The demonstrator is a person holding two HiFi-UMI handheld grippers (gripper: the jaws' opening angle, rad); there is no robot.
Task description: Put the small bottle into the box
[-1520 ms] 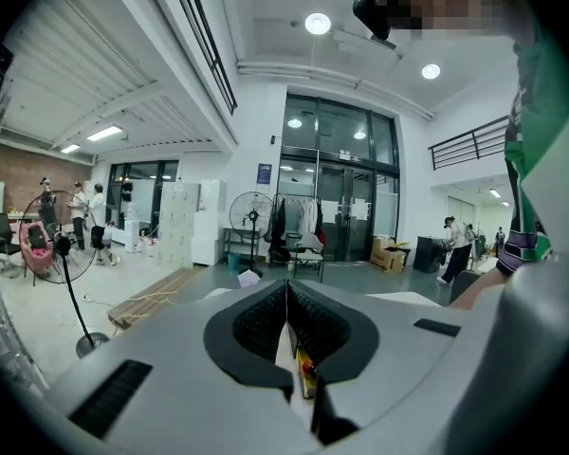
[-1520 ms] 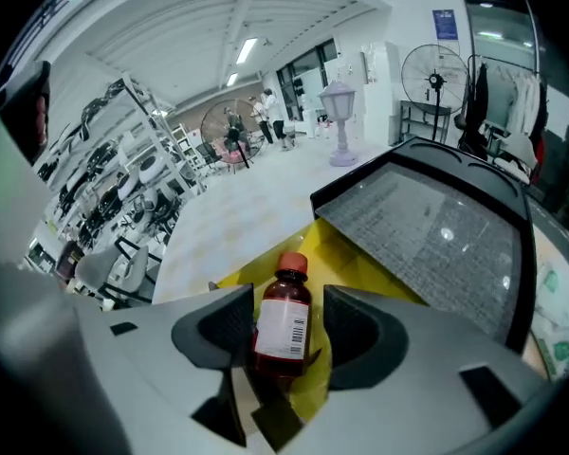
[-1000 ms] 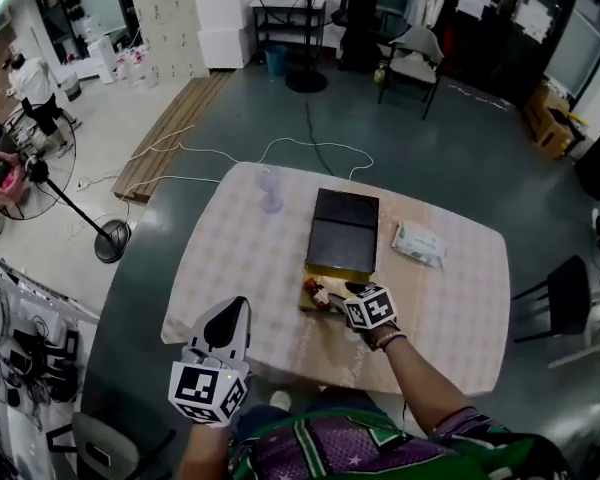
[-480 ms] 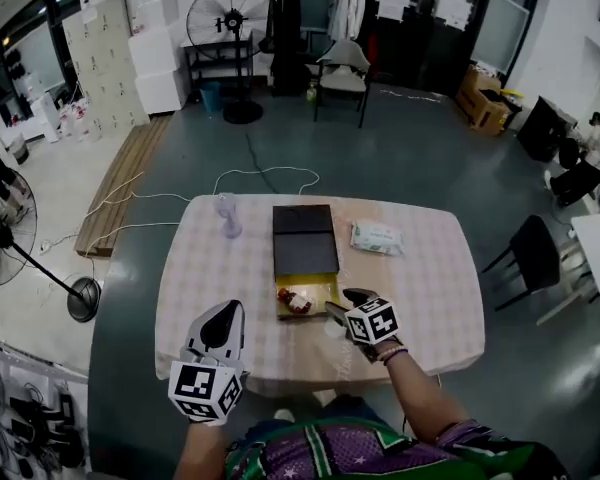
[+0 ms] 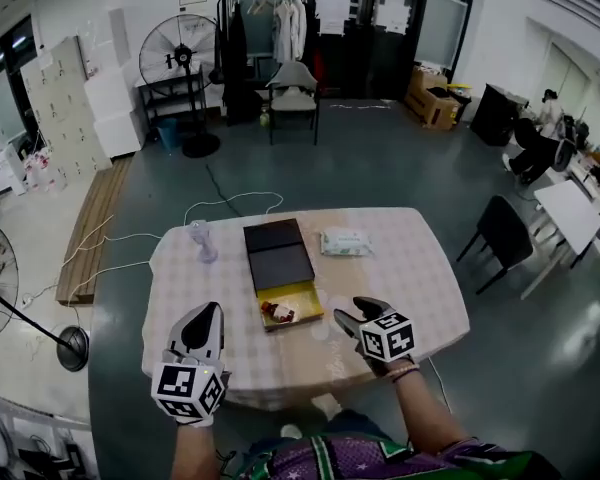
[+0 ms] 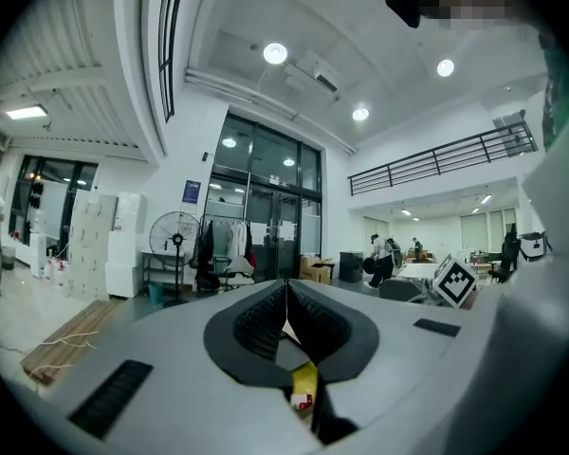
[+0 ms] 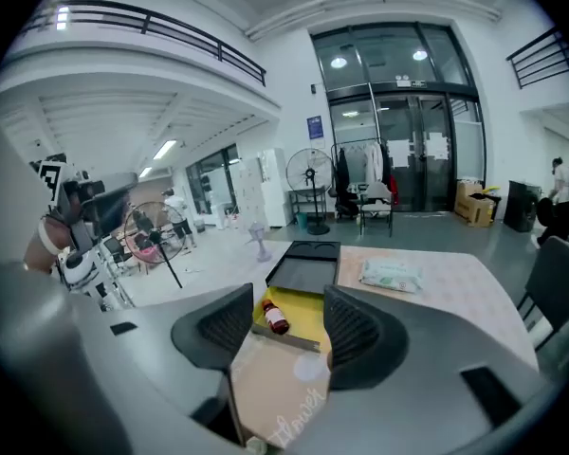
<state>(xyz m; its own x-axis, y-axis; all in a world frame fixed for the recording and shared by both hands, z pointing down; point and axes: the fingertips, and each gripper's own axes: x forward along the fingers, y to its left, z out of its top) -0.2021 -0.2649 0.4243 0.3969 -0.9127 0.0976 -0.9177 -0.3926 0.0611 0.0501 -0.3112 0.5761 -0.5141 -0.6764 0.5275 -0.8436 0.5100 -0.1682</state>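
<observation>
Brown, probably glass, the small bottle lies sideways in the yellow box; likely light, hard, apt to roll; grip across its body; right tongs apart, empty; left tongs together.

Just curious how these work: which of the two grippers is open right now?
The right gripper: its jaws stand apart, framing the yellow box on the table. The left gripper has its jaws pressed together.

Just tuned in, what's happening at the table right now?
A person holds a gripper in each hand at the table. The small bottle lies on its side inside the open yellow box. The right gripper is open and empty, short of the box; the left gripper is shut, holding nothing.
</observation>
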